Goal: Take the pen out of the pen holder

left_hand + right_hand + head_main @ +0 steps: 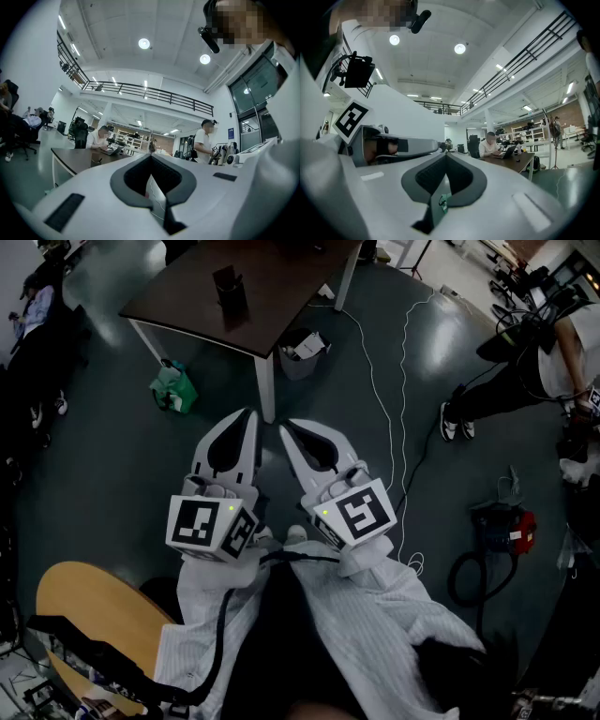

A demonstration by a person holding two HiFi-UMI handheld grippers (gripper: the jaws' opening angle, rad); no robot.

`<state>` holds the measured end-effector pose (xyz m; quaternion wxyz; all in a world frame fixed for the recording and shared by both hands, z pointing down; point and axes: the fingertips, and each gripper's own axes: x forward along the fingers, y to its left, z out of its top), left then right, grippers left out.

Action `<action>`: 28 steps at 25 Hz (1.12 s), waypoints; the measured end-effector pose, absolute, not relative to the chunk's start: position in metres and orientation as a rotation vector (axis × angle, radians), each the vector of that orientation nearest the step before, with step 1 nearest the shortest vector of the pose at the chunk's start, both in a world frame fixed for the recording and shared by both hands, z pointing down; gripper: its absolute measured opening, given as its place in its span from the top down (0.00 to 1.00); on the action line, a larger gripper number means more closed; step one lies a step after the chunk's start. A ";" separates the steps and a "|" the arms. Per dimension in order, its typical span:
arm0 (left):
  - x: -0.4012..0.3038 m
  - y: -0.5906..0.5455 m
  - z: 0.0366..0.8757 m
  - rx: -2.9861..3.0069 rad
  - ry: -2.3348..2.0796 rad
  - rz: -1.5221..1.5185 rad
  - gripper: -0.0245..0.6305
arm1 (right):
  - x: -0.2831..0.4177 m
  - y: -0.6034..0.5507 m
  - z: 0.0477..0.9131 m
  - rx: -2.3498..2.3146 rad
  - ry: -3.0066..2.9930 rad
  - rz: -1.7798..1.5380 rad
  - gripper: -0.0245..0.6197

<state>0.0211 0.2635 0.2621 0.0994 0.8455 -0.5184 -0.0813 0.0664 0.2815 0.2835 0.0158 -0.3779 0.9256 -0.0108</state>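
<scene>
Left claw (pixel 249 416), right claw (pixel 285 426): closed, empty

I'm counting two grippers, left gripper (pixel 246 425) and right gripper (pixel 292 434). One dark table (pixel 291 287) far off, one black pen holder (pixel 230 292), one bin (pixel 302 354), one green bag (pixel 174 388), one red device (pixel 514 526) at right.

Dark brown table (pixel 291 287) — waste bin (pixel 302 354) beneath its edge, green bag (pixel 174 390) beside one leg — white cable (pixel 404 418) trailing alongside
</scene>
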 end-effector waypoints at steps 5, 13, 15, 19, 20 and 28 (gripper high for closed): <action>0.027 0.250 0.266 2.505 -1.529 -0.232 0.96 | 0.073 0.268 0.285 -1.170 2.872 -0.054 0.96; 0.042 0.236 0.275 2.492 -1.560 -0.219 0.96 | 0.095 0.254 0.290 -1.161 2.856 -0.126 0.96; 0.047 0.233 0.279 2.477 -1.571 -0.209 0.96 | 0.103 0.251 0.295 -1.164 2.856 -0.144 0.96; 0.052 0.222 0.288 2.461 -1.589 -0.167 0.96 | 0.115 0.240 0.305 -1.169 2.840 -0.191 0.96; 0.052 0.216 0.290 2.456 -1.594 -0.156 0.96 | 0.116 0.235 0.308 -1.167 2.840 -0.206 0.96; 0.021 0.125 0.313 2.429 -1.606 -0.119 0.96 | 0.087 0.139 0.331 -1.162 2.858 -0.261 0.96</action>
